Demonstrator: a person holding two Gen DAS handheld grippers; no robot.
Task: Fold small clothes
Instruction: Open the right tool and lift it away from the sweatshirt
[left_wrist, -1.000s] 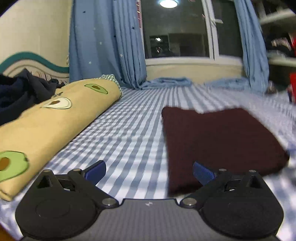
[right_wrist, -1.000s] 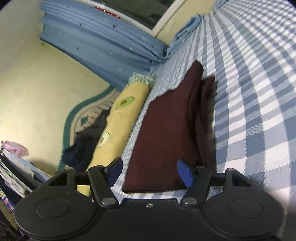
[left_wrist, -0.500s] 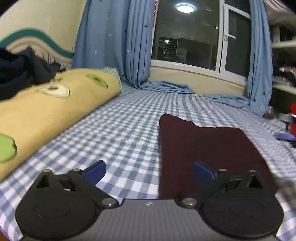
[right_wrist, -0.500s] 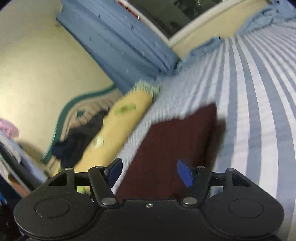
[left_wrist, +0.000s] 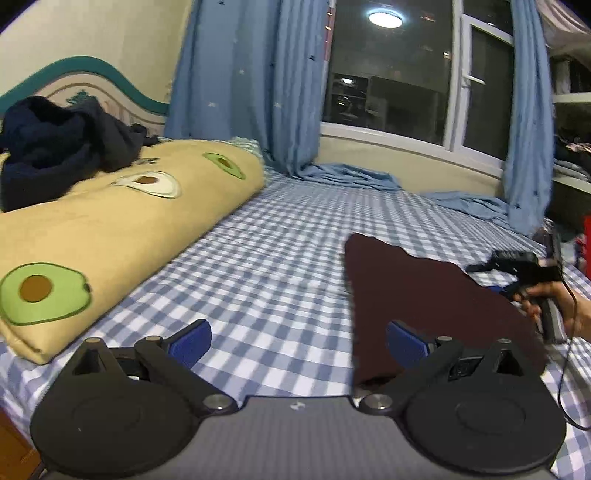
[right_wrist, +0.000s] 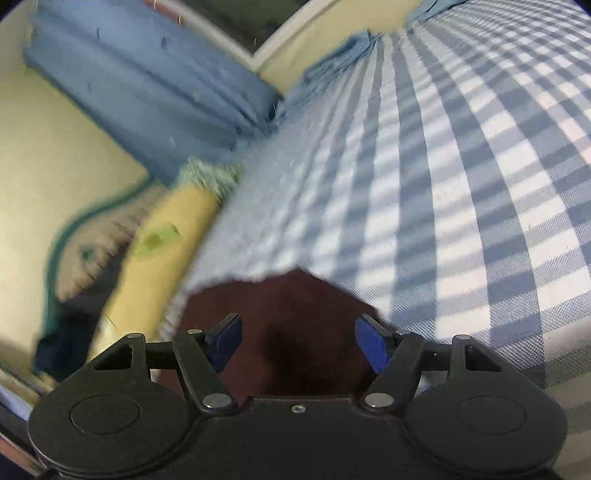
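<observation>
A dark maroon folded garment (left_wrist: 424, 295) lies flat on the blue-and-white checked bed sheet (left_wrist: 277, 258). My left gripper (left_wrist: 297, 341) is open and empty, low over the sheet at the garment's near left corner. My right gripper (right_wrist: 297, 341) is open and empty, right above the garment (right_wrist: 291, 325). In the left wrist view the right gripper (left_wrist: 517, 273) shows at the garment's right edge, held in a hand.
A rolled yellow quilt with avocado prints (left_wrist: 110, 229) lies along the left, with a dark navy garment (left_wrist: 55, 155) heaped on it. Blue curtains (left_wrist: 251, 81) and a window (left_wrist: 388, 74) stand behind the bed. The headboard wall (right_wrist: 55, 147) is at left.
The left gripper drew back and rose a little, widening its view. The right gripper swung down close over the maroon garment; the garment lies in place. Both stayed open.
</observation>
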